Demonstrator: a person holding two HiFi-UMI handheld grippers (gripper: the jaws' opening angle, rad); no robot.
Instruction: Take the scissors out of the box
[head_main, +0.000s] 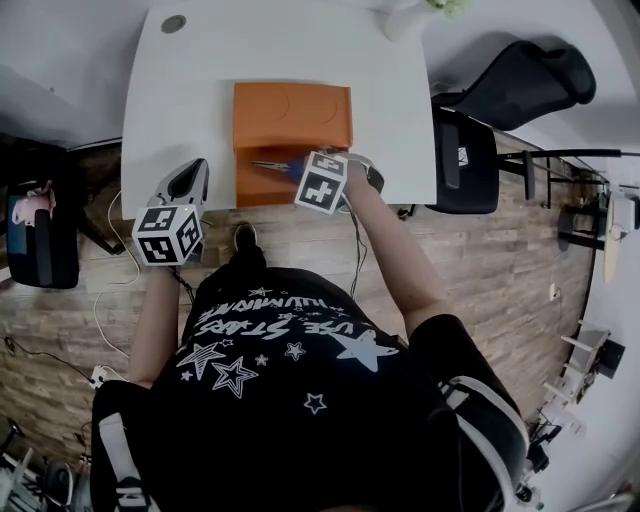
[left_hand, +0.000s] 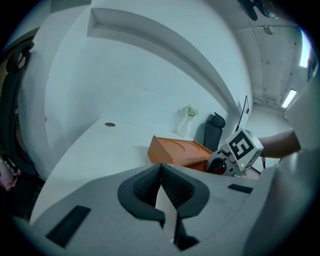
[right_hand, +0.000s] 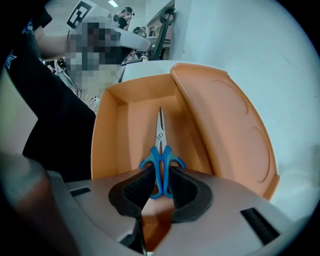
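An orange box (head_main: 262, 185) lies open on the white table (head_main: 190, 90), its lid (head_main: 292, 115) folded back on the far side. In the right gripper view, blue-handled scissors (right_hand: 161, 160) point along the box's tray (right_hand: 107, 135), beside the lid (right_hand: 225, 125). My right gripper (right_hand: 160, 182) is shut on the handles. The head view shows the scissors (head_main: 272, 167) over the tray, held by the right gripper (head_main: 298, 172). My left gripper (head_main: 190, 178) hovers at the table's front left edge with its pads together and nothing between them. The left gripper (left_hand: 161, 169) looks toward the box (left_hand: 175, 152).
A black office chair (head_main: 470, 150) stands right of the table. A white vase (head_main: 405, 20) sits at the table's back edge, and a round cable hole (head_main: 173, 23) at the back left. A dark bag (head_main: 40, 235) and cables lie on the wood floor.
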